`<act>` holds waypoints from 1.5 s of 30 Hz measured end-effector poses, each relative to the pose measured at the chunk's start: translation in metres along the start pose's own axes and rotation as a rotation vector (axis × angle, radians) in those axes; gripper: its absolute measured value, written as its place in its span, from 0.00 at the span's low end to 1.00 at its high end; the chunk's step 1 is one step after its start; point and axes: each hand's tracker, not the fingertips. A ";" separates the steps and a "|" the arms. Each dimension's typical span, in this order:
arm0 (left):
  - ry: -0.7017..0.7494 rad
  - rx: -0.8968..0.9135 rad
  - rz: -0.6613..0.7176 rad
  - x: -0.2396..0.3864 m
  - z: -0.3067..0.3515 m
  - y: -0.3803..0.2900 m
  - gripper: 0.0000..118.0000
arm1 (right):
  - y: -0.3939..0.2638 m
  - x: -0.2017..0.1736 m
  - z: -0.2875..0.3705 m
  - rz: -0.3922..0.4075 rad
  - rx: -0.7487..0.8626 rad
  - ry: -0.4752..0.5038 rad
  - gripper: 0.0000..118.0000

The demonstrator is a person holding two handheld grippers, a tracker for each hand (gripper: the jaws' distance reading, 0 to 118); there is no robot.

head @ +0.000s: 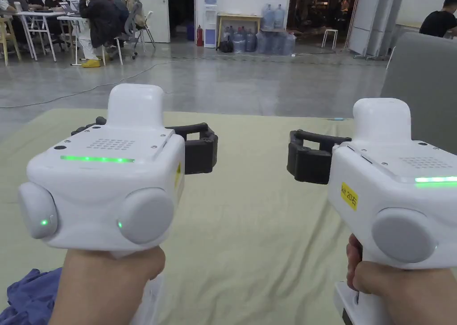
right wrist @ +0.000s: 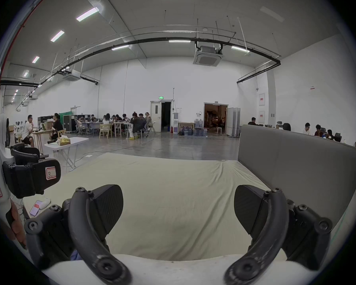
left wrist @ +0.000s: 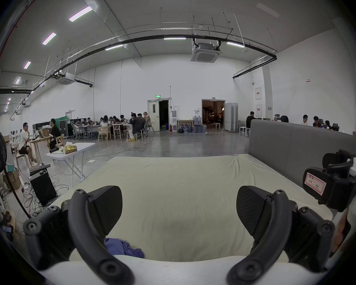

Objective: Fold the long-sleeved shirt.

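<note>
Both grippers are held up over the bed sheet [head: 250, 232], level and apart, the left gripper [left wrist: 179, 213] and the right gripper [right wrist: 178, 211] each with jaws spread wide and nothing between them. Folding has not begun: the blue shirt [head: 29, 294] lies crumpled at the sheet's near left corner, below the left hand [head: 105, 285]. Grabbed blind from that heap, a jaw could pinch several layers or a sleeve alone, dragging the bundle instead of spreading it, or nudge it off the near edge
</note>
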 end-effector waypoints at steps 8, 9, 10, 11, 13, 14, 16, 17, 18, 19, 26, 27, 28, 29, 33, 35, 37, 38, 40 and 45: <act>-0.010 -0.008 0.005 0.000 -0.001 0.001 0.93 | 0.001 0.001 0.001 0.000 0.004 -0.003 0.92; -0.010 -0.007 0.005 0.000 -0.001 0.001 0.93 | 0.001 0.001 0.002 0.000 0.004 -0.003 0.92; -0.009 -0.006 0.005 0.000 -0.001 0.001 0.93 | 0.001 0.001 0.002 0.000 0.004 -0.002 0.92; -0.009 -0.006 0.006 0.000 -0.001 0.001 0.93 | 0.001 0.001 0.002 -0.001 0.005 -0.001 0.92; -0.009 -0.006 0.006 0.000 -0.001 0.001 0.93 | 0.001 0.001 0.002 -0.002 0.005 0.000 0.92; -0.008 -0.006 0.006 0.000 -0.001 0.001 0.93 | 0.001 0.001 0.002 -0.003 0.006 0.001 0.92; -0.007 -0.005 0.003 0.000 0.000 0.002 0.90 | 0.000 0.001 0.002 -0.004 0.007 0.002 0.91; -0.006 -0.004 0.001 0.001 -0.001 0.001 0.80 | 0.000 0.001 0.003 -0.005 0.009 0.002 0.83; -0.013 -0.001 -0.002 0.001 0.000 0.000 0.55 | -0.001 0.001 0.004 -0.003 0.014 0.004 0.61; -0.046 0.020 -0.003 0.000 0.003 -0.002 0.07 | -0.002 0.000 0.006 0.007 0.029 0.014 0.13; -0.119 -0.022 0.022 0.009 -0.005 -0.018 0.00 | -0.006 -0.007 0.009 0.060 0.021 -0.028 0.00; -0.116 -0.022 0.014 0.011 -0.004 -0.020 0.00 | -0.007 -0.005 0.009 0.047 0.018 -0.026 0.00; -0.109 -0.021 0.001 0.011 -0.004 -0.021 0.00 | -0.006 -0.004 0.008 0.040 0.015 -0.022 0.00; -0.102 -0.019 -0.008 0.012 -0.004 -0.022 0.00 | -0.004 -0.004 0.008 0.036 0.013 -0.021 0.00; -0.123 -0.021 0.002 0.007 -0.004 -0.019 0.00 | -0.002 -0.005 0.004 0.038 0.003 -0.016 0.00; -0.130 -0.023 0.012 0.006 -0.004 -0.018 0.00 | -0.004 -0.006 0.003 0.033 0.001 -0.005 0.00; -0.131 -0.019 0.017 0.005 -0.003 -0.017 0.00 | -0.004 -0.009 0.003 0.034 0.001 0.003 0.00; -0.129 -0.017 0.019 0.004 -0.003 -0.017 0.00 | -0.004 -0.011 0.002 0.037 0.002 0.005 0.00; -0.120 -0.014 0.021 0.002 -0.003 -0.018 0.00 | -0.006 -0.014 0.001 0.051 0.002 0.009 0.00; -0.046 0.006 0.012 -0.015 0.002 -0.017 0.00 | -0.009 -0.040 0.001 0.141 0.034 0.081 0.00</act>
